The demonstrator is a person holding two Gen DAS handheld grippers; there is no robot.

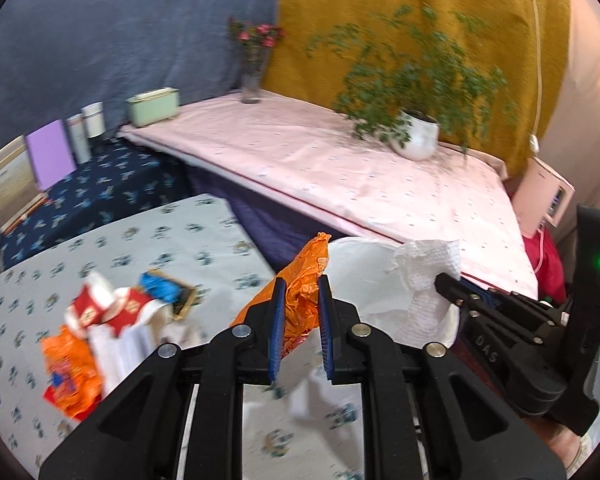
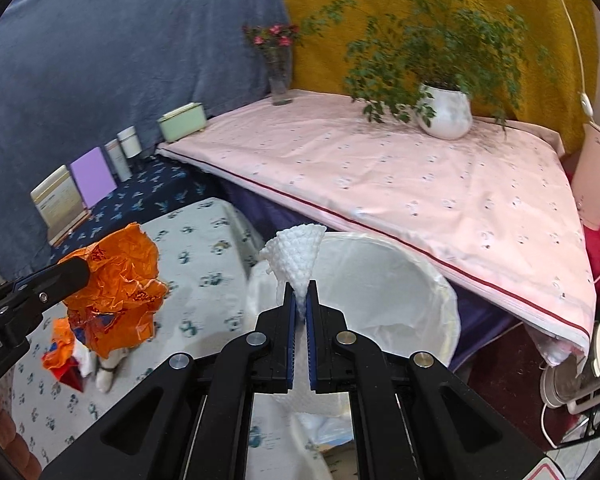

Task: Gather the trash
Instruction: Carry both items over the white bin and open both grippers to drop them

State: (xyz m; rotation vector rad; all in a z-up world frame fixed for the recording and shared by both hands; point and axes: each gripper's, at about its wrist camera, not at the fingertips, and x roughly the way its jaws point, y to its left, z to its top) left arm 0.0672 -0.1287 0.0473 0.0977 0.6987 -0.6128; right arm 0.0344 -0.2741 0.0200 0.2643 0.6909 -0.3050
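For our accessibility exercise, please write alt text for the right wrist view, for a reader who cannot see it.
The right gripper is shut on a white paper towel above a white-lined bin. At left, the left gripper grips a crumpled orange wrapper over more litter on a patterned cloth.

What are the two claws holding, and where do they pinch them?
The left claw pinches a crumpled orange wrapper around its middle. The right claw pinches a white paper towel near its lower end.
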